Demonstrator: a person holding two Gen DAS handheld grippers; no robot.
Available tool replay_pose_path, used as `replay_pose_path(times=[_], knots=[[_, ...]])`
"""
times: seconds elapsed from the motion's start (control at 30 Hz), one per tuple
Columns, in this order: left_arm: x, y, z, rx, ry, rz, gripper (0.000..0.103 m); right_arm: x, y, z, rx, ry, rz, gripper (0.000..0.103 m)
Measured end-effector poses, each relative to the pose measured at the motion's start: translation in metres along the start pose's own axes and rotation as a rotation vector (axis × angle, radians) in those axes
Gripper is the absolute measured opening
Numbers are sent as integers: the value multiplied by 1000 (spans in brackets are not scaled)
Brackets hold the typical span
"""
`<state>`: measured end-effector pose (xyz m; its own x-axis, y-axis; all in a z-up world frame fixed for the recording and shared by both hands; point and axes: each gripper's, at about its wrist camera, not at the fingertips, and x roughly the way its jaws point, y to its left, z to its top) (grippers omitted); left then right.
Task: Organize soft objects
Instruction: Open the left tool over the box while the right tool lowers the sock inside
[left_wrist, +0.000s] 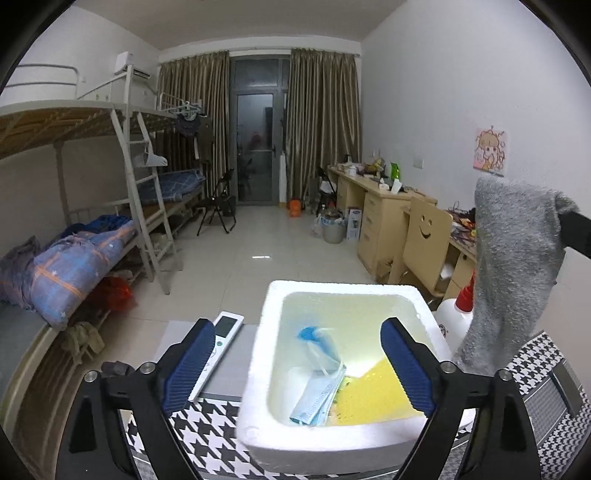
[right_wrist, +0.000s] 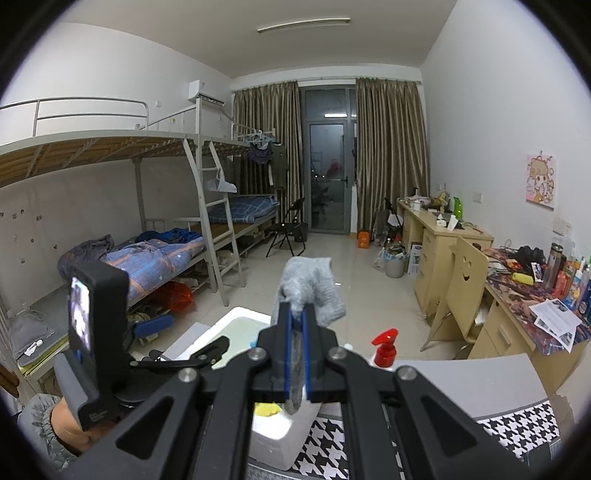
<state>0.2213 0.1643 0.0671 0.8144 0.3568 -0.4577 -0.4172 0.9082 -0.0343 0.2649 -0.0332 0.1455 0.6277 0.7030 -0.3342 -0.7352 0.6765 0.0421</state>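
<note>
**Two grippers, one grey sock over a foam box**

Two hand-held grippers work above a white foam box (left_wrist: 255, 406) that sits on a houndstooth-patterned cloth (left_wrist: 207, 424) in a dormitory room. The left gripper (left_wrist: 297, 369) stands released, its blue-padded jaws spread wide with nothing between them, one over the box's left rim and the other over its inside. Inside the box, blue face masks (left_wrist: 319, 391) lie against the near wall on the left, beside a yellow cloth (left_wrist: 373, 395) along the near right. The right gripper (right_wrist: 297, 354) is clenched on a fuzzy grey sock (right_wrist: 310, 291), which is pinched between the narrow blue pads and flops over above the box's far right corner; from the left wrist view the sock (left_wrist: 513, 266) hangs down past the box's right edge. A white remote control (left_wrist: 221, 343) lies just left of the box, on a grey surface, and a white spray bottle with a red trigger (right_wrist: 384, 349) stands just beyond its right side. A sleeved hand (right_wrist: 62, 424) grips the left tool's handle.
</note>
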Motion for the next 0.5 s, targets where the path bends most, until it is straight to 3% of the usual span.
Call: replay_pose_path(times=[0.5], knots=[[-31, 24, -10, -6, -65, 69, 101, 26, 16, 4, -19, 20, 35, 7]])
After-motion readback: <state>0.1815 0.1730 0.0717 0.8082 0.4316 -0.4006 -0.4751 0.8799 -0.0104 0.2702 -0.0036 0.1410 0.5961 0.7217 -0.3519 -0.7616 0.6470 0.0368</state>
